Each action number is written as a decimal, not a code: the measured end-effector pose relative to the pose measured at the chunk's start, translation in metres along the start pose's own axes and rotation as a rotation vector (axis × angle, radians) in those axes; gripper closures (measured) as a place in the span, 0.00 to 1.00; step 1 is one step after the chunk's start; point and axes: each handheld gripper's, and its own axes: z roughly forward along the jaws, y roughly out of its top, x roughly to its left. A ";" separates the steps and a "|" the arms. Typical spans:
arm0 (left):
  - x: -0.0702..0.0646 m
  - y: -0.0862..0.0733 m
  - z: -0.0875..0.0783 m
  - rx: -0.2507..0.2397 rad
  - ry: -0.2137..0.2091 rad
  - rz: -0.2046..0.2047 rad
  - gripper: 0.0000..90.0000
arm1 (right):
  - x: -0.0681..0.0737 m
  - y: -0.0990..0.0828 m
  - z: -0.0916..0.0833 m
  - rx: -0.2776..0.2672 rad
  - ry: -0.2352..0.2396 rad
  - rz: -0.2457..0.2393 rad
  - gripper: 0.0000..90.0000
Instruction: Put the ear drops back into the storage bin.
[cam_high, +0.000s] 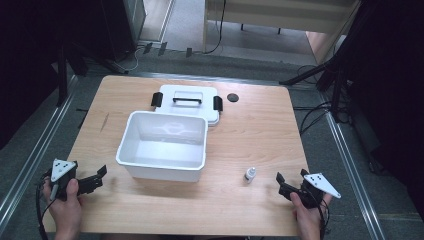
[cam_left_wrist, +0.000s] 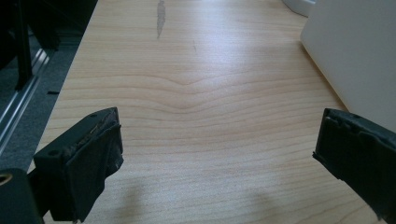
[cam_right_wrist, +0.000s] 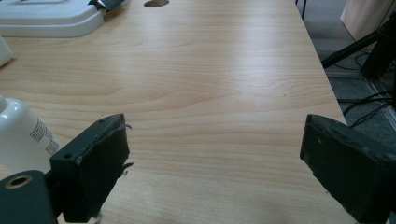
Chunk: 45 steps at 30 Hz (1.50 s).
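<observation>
On the counter (cam_high: 250, 130), we hold both grippers with jaws apart; the right gripper (cam_high: 290, 181) waits near the small bottle (cam_high: 250, 174), the left gripper (cam_high: 97, 178) near the white box (cam_high: 162, 145).

Box (cam_high: 162, 145) blocks centre (bare table (cam_high: 250, 130) rightward)

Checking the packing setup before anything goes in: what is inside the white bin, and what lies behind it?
The bin looks empty: bare white floor and walls. Its near wall hides the strip of floor just inside. Behind it lies its lid, black handle up; the bin's rim covers the lid's near edge.
</observation>
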 end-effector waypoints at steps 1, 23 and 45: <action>0.000 0.000 0.000 0.000 0.000 0.000 0.02 | 0.000 0.000 0.000 0.000 0.000 0.000 0.08; 0.002 0.000 -0.001 0.006 -0.007 -0.019 0.02 | 0.006 0.007 0.000 0.097 -0.025 -0.070 0.14; 0.002 0.000 0.000 0.008 -0.015 -0.027 0.02 | 0.020 0.084 0.006 0.340 0.015 -0.309 0.14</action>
